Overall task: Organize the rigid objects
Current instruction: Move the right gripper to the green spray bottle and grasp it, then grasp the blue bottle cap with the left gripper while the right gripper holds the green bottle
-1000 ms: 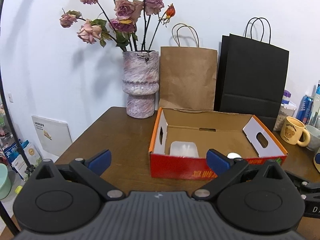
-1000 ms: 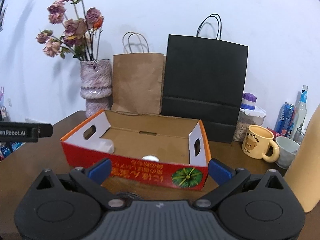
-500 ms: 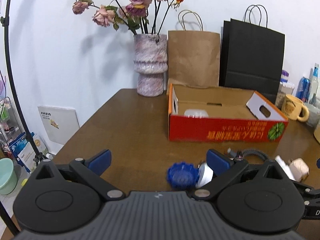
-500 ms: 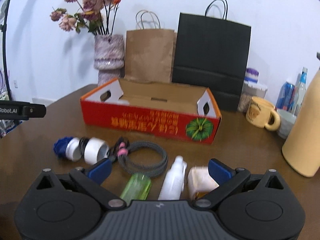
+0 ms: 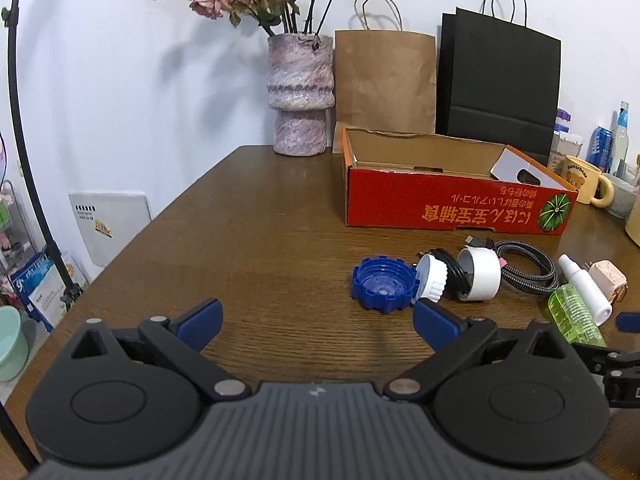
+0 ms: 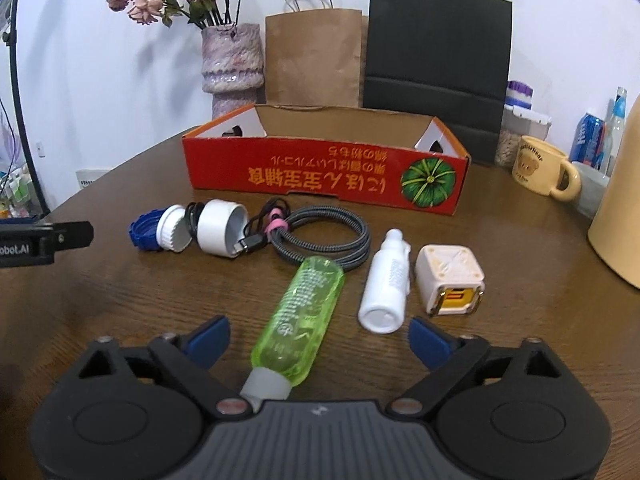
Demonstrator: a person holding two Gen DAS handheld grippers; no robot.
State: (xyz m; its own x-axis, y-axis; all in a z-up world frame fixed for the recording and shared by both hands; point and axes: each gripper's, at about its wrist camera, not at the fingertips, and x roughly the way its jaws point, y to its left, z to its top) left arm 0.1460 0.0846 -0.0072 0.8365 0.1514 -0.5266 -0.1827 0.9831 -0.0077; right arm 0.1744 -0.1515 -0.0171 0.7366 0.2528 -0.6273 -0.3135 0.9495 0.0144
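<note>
A green bottle (image 6: 298, 316) of clear lime plastic with a grey cap lies on its side on the wooden table (image 6: 520, 280), cap toward the camera and body slanting toward 1 o'clock. Just beside it at 3 o'clock lies a small white bottle (image 6: 386, 288), and next to that a white cube charger (image 6: 450, 280) with a yellow port facing the camera. At 12 o'clock of the green bottle is a coiled grey braided cable (image 6: 324, 236) with a pink tie; at 10 o'clock a white cylinder cap (image 6: 222, 226), a ribbed white lid (image 6: 174, 228) and a blue toothed lid (image 6: 142, 234) sit in a row, touching. Behind them all stands a red cardboard box (image 6: 320, 176), open on top

The right gripper (image 6: 318, 338) points down at the table with its jaws closing; the green bottle lies between the blue pads (image 6: 210, 338), which do not press on it. The left gripper (image 5: 316, 322) hovers low at 9 o'clock of the pile, jaws spread with only bare table between them, the blue lid just ahead at 1 o'clock

At the back of the table are a mottled pink vase (image 6: 232, 64) of dried roses, a brown paper bag (image 6: 314, 56) and a black paper bag (image 6: 438, 44) against a white wall; at 2 o'clock a yellow bear mug (image 6: 542, 166)
</note>
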